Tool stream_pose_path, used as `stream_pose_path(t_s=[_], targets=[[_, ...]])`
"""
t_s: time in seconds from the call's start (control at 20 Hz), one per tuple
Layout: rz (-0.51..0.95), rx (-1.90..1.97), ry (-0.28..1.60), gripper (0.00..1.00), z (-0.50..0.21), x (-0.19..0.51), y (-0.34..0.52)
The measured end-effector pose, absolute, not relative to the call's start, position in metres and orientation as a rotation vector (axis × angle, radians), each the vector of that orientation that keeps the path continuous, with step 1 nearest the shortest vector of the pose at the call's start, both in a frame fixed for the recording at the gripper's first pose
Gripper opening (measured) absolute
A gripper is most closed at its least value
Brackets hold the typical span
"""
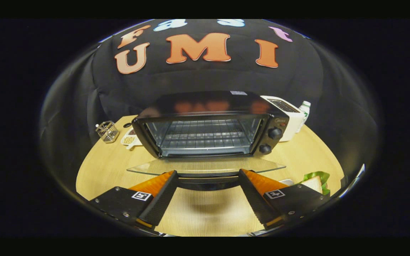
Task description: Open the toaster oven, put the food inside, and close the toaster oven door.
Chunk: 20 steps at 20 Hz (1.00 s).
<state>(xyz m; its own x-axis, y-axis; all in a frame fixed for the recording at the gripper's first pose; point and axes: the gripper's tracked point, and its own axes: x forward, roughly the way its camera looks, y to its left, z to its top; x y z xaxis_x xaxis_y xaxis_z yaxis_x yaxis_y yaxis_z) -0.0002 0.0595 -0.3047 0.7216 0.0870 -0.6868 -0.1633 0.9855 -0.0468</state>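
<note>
Gripper (206,175) fingers spread wide — gripping nothing, astride the door handle (206,179). Toaster oven (210,124) stands open beyond; food (315,181) beside its door.

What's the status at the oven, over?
Gripper open, fingers at door handle. Toaster oven door down, rack bare. Food beside right finger.

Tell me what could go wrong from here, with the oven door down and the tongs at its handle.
1. The tongs sit open at the handle of the lowered glass door; pressing down could tip the oven forward.
2. The sandwich lies beside the right finger; swinging that way may knock it off the table.
</note>
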Motion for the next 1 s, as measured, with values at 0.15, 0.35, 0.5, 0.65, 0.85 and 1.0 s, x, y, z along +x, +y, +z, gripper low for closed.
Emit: stream_pose_path(t_s=[0.15, 0.35, 0.5, 0.65, 0.85, 1.0], targets=[[0.133, -0.103, 0.801, 1.0, -0.322, -0.016, 0.056], [0.132, -0.103, 0.841, 1.0, -0.339, -0.032, 0.049], [0.135, -0.112, 0.876, 1.0, -0.357, -0.039, 0.048], [0.127, -0.115, 0.928, 1.0, -0.38, -0.047, 0.046], [0.124, -0.111, 0.963, 1.0, -0.403, -0.053, 0.042], [0.168, -0.092, 0.993, 1.0, -0.4, -0.054, 0.042]])
